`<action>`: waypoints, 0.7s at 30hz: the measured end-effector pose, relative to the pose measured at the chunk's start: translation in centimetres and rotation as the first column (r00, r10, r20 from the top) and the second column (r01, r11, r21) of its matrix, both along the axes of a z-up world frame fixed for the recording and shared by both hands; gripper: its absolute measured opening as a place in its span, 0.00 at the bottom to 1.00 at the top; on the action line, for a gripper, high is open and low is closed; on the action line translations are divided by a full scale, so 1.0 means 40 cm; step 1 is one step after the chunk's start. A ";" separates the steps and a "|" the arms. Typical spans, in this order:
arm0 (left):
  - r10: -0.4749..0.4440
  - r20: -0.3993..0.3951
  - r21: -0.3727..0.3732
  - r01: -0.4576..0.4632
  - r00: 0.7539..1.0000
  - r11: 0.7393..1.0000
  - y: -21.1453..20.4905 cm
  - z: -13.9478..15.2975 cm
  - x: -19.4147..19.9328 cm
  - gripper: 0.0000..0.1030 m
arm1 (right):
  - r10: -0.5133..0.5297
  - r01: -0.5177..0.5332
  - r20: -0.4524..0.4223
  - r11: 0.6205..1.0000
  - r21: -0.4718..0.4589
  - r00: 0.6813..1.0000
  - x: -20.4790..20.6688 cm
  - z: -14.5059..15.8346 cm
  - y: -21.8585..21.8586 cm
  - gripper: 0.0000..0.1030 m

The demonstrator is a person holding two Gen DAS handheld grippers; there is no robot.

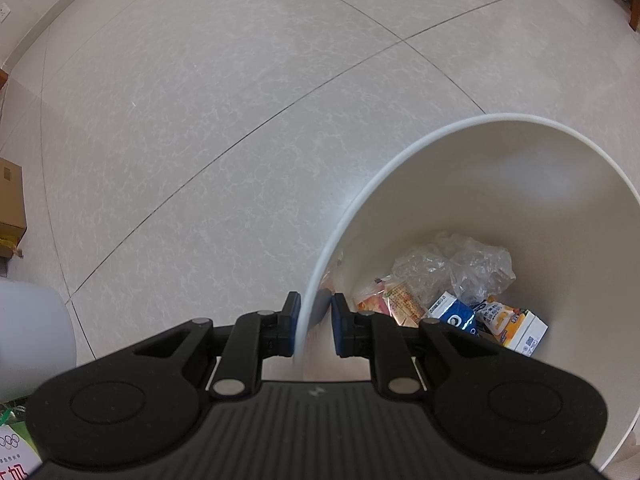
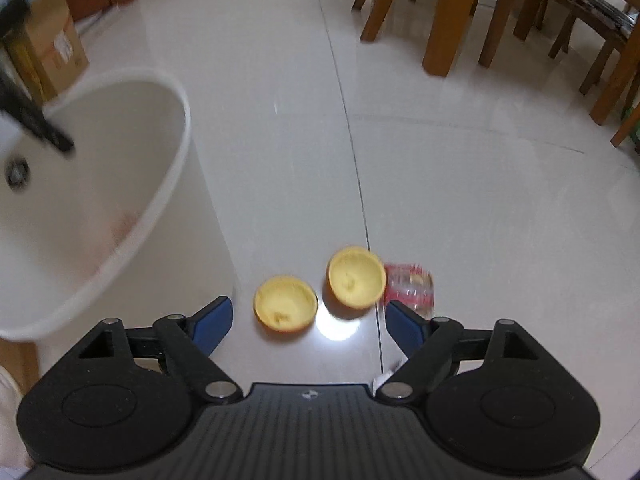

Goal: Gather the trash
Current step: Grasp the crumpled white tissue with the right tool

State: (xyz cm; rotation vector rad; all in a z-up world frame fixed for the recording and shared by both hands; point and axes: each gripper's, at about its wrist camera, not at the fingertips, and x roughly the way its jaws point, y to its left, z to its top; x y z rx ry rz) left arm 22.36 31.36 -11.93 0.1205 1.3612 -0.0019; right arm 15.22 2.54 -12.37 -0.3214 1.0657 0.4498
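Left wrist: my left tongs (image 1: 313,326) pinch the stiff rim of the white bin (image 1: 520,184), wrappers inside.
Right wrist: right tongs (image 2: 308,322) gape empty over two light, crushable peel halves (image 2: 286,303) on the floor; I'd grip a rim.

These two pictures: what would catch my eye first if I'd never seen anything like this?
Probably the two hollow yellow fruit-peel halves lying on the glossy pale tiled floor, just ahead of the wide-open right tool. Next, the tall white plastic trash bin, its rim pinched by the left tool, with crumpled clear plastic and small printed cartons at its bottom.
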 end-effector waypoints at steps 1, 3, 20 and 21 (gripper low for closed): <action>0.000 0.001 0.001 0.000 1.000 1.000 0.000 0.000 0.000 0.14 | -0.001 0.001 -0.007 1.000 -0.007 1.000 -0.001 -0.025 0.004 0.84; 0.000 0.001 0.003 0.000 1.000 1.000 -0.001 0.000 0.000 0.15 | -0.002 0.002 -0.034 1.000 -0.007 0.999 -0.003 -0.077 0.010 0.84; 0.010 0.003 0.002 -0.010 1.000 1.000 0.003 0.000 0.002 0.15 | -0.516 0.530 -0.213 0.848 0.010 0.830 0.048 -0.373 -0.259 0.84; 0.008 0.003 0.003 -0.008 1.000 1.000 0.003 0.000 0.003 0.15 | -0.534 0.550 -0.221 0.835 0.015 0.816 0.048 -0.381 -0.270 0.84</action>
